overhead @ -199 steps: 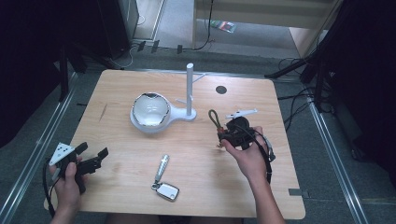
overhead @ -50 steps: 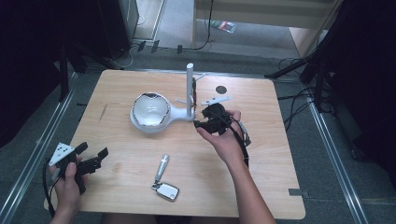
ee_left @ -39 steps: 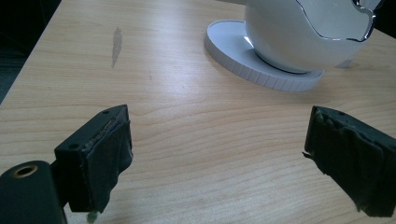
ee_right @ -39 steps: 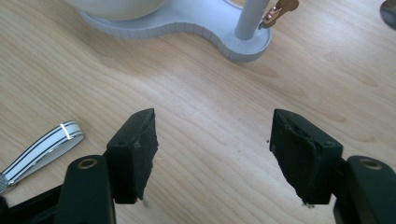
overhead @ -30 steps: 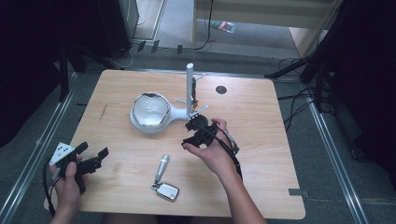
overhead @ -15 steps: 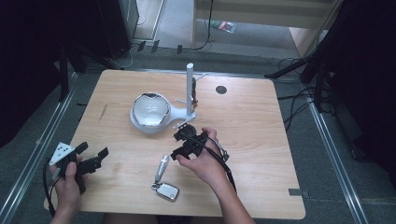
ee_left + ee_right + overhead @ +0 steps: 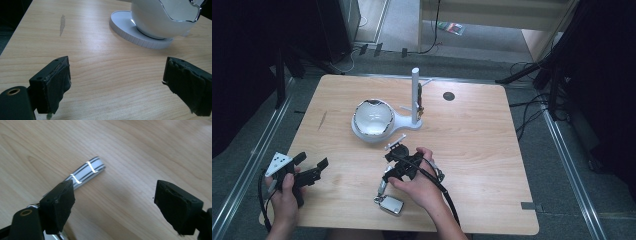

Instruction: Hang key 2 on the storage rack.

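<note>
1. The right claw (image 7: 398, 159) is seen wide, its jaws just opened further with nothing between them, poised over the key fob (image 7: 391, 204) and its striped strap (image 7: 86, 171) lying near the front edge of the surface (image 7: 492, 165)
2. The strap should be centred between the pads before closing, approached low and square
3. The left claw (image 7: 312, 167) is held wide and empty
4. Counted: two claws, one fob, one white stand (image 7: 384, 117)
</note>
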